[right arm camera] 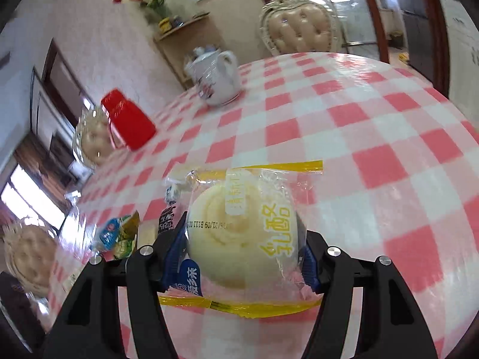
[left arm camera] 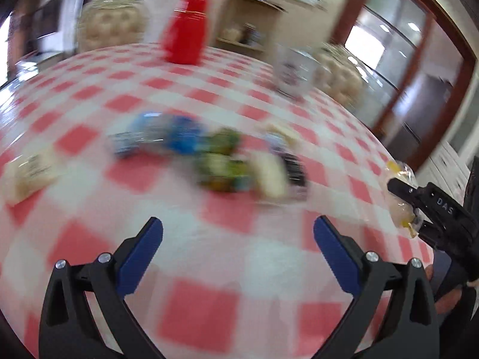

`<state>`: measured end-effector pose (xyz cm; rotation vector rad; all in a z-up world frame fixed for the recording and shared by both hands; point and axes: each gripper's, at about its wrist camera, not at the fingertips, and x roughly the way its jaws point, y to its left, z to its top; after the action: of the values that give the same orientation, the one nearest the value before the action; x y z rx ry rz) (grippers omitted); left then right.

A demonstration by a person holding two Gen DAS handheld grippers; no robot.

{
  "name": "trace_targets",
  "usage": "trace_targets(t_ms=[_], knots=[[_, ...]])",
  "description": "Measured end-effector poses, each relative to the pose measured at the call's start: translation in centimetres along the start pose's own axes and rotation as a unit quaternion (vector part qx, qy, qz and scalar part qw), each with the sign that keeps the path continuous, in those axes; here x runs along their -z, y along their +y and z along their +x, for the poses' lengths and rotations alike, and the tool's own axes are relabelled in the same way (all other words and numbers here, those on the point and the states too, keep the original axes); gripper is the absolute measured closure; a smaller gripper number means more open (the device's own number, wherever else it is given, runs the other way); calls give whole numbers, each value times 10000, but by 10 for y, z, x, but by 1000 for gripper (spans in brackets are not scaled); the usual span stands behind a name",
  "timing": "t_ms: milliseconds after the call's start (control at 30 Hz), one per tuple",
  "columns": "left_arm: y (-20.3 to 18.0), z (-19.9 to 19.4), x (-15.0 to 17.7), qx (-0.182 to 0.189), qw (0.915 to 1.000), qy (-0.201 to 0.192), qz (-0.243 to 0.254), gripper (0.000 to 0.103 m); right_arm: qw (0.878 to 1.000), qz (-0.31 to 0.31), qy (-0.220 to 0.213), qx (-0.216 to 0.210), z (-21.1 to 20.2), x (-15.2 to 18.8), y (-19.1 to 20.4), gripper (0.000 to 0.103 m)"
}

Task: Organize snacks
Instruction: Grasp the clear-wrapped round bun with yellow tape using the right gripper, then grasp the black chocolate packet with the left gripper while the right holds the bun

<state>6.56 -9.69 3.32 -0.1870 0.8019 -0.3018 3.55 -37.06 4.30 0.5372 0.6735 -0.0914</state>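
Note:
My right gripper (right arm camera: 242, 233) is shut on a round pale bun in a clear wrapper with yellow edges (right arm camera: 239, 227), held above the red-checked tablecloth (right arm camera: 374, 137). It also shows in the left wrist view (left arm camera: 399, 197) at the far right, with the bun (left arm camera: 398, 209) in it. My left gripper (left arm camera: 238, 230) is open and empty above the cloth. Ahead of it lies a blurred pile of snack packets: blue (left arm camera: 161, 134), green (left arm camera: 221, 170), and white and black (left arm camera: 281, 167). A pale packet (left arm camera: 30, 173) lies apart at the left.
A red jar (left arm camera: 187, 30) and a white teapot (right arm camera: 215, 77) stand at the far side of the table. Cream tufted chairs (right arm camera: 299, 27) ring the table. Blue and green packets (right arm camera: 119, 233) lie left of my right gripper. A wooden shelf (right arm camera: 182, 39) stands by the wall.

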Motion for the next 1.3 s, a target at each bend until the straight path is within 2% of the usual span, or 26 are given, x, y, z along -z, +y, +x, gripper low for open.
trace_targets(t_ms=[33, 100, 133, 167, 200, 300, 400, 533, 633, 767, 833, 900, 1033, 1100, 1167, 1233, 1300], knots=[[-12, 8, -3, 49, 9999, 22, 141, 2, 10000, 48, -42, -8, -3, 0, -4, 40], [-34, 25, -8, -147, 9987, -41, 495, 2, 10000, 93, -20, 2, -1, -1, -9, 40], [-42, 34, -11, -287, 9977, 1, 607, 2, 9999, 144, 59, -8, 3, -1, -11, 40], [-45, 43, -12, -272, 9979, 77, 577, 2, 9998, 179, 112, -21, 4, -1, -12, 40], [-45, 48, -13, -206, 9984, 154, 503, 2, 9996, 220, 171, -44, 6, -1, -13, 40], [-45, 62, -15, 95, 9979, 470, 426, 15, 9992, 265, 220, -222, 5, -2, -11, 40], [-43, 72, -19, 528, 9955, 627, 467, 15, 9992, 145, 170, -345, 1, 0, -3, 40], [-29, 90, -33, 515, 9960, 690, 248, 15, 9991, 132, 180, -364, -1, 1, -1, 40], [-16, 94, -45, 289, 9979, 563, 112, 16, 9991, 140, 177, -349, -1, 2, 0, 40], [-2, 95, -56, -259, 9989, 379, 14, 16, 9991, 135, 182, -356, 0, 2, 0, 40], [-4, 92, -55, -293, 9989, 356, 65, 16, 9992, 110, 157, -345, -1, 2, 1, 40], [-17, 89, -53, -296, 9985, 306, 357, 16, 9993, 119, 117, -326, -3, 2, 1, 40], [-39, 90, -58, -164, 9987, 189, 447, 16, 9994, 223, 0, -282, -6, 0, -3, 39], [-57, 95, -61, 49, 9980, 246, 573, 21, 9994, 265, -27, -234, -7, 0, -5, 39], [-75, 101, -59, 325, 9957, 346, 798, 31, 9993, 311, -32, -223, -7, -1, -7, 39], [-95, 107, -53, 425, 9916, 396, 1153, 32, 9992, 323, -49, -242, -9, -2, -7, 39], [-100, 114, -50, 420, 9899, 504, 1255, 32, 9991, 312, -71, -274, -10, -3, -6, 39]])
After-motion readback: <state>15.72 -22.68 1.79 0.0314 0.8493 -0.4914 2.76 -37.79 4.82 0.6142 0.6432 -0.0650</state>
